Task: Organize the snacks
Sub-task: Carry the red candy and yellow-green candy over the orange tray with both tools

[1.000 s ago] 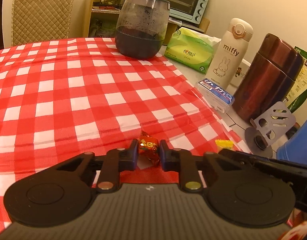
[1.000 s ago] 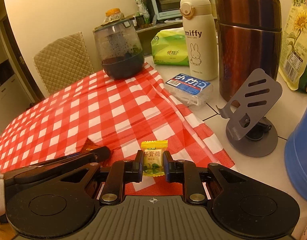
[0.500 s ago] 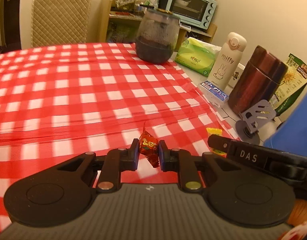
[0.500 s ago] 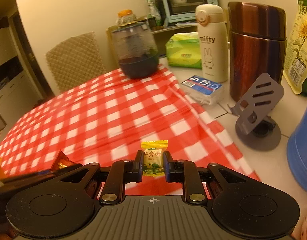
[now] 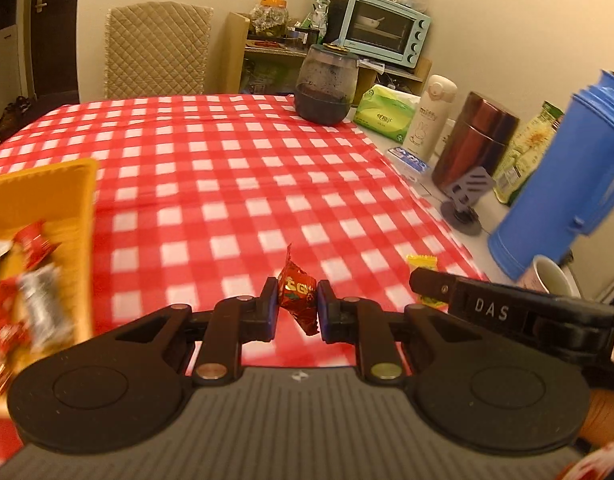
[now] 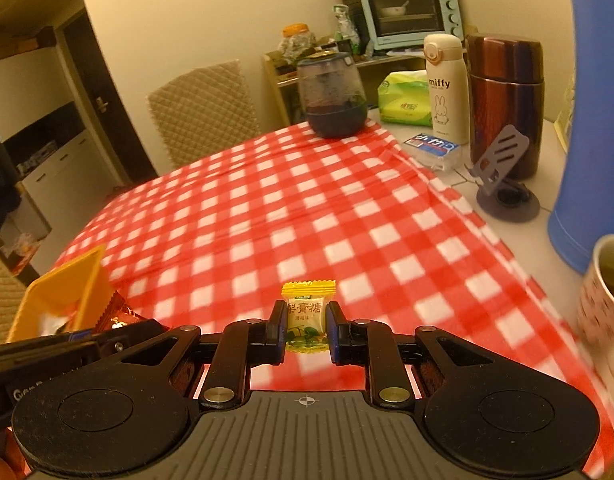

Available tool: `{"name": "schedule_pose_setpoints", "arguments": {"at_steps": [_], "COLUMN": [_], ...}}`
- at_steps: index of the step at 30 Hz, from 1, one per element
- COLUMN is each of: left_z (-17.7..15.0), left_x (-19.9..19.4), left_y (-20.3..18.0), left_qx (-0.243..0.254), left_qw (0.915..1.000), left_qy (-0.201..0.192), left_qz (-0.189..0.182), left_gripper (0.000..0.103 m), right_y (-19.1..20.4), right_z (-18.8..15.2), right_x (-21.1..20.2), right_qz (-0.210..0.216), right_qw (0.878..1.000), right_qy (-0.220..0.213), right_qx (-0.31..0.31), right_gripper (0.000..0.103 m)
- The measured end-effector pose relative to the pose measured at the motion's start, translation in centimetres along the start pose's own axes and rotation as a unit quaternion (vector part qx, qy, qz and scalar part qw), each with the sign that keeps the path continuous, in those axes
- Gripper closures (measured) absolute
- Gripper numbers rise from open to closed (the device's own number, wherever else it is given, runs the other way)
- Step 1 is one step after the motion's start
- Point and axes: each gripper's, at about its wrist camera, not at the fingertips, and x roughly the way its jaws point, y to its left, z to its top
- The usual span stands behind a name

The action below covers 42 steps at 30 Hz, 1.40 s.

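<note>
Your left hand-held gripper [image 5: 294,305] is clamped on a red foil-wrapped candy [image 5: 298,295], and your right hand-held gripper [image 6: 305,330] pinches a yellow candy [image 6: 308,317] printed with Chinese characters. Both sweets ride clear above the red-and-white checked tabletop [image 5: 235,184].

A second ago the two grippers sat low and close to the cloth, hard by the jars at its far right edge. Now both have lifted and pulled back, and a yellow tray [image 5: 73,216] has come into view just left of the left gripper, already holding several wrapped snacks [image 5: 39,300]. From the right wrist the same tray [image 6: 63,288] sits to the left, beyond the other gripper's arm. That suggests the pick-up is done and the carry is well along; the drop into the tray looks like the next step.

To the right of the left gripper, the other tool's arm reads "DAS" [image 5: 491,312]. Further right stand a mug [image 6: 607,292], a blue jug [image 5: 575,176] and a grey phone stand [image 6: 503,176]. Beyond them are a small blue-labelled box [image 6: 433,148], a brown steel flask [image 6: 507,100] and a cream bottle marked "miffy" [image 6: 445,88] with a rabbit drawing. Farthest off are a green tissue pack [image 6: 405,100], a dark glass jar [image 6: 333,96] and a pale blue toaster oven [image 6: 407,10].
</note>
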Motion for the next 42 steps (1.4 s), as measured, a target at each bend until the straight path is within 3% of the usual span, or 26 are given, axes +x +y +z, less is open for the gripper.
{"name": "schedule_pose_setpoints", "arguments": {"at_steps": [14,33,42], "left_z": [-5.3,-7.8,-7.9], "left_x": [-11.0,-20.2,-22.8], "left_y": [1.6,7.6,10.2], "left_qx": [-0.002,-0.043,-0.061], "left_qw": [0.9994,0.9934,0.9890], "left_qy": [-0.014,-0.051,-0.070], "left_qz": [0.033,0.093,0.115], "left_gripper": [0.085,0.085,0.085], "right_y": [6.6,16.5,19.0], "right_z": [-5.1,-9.0,-9.6], "right_x": [-8.4,-11.7,-11.4], "right_qz": [0.042,0.109,0.119], "right_qw": [0.997,0.979,0.975], "right_qy": [-0.004,0.004,0.006], "right_qx": [-0.068,-0.170,-0.189], "right_gripper": [0.083,0.083,0.083]}}
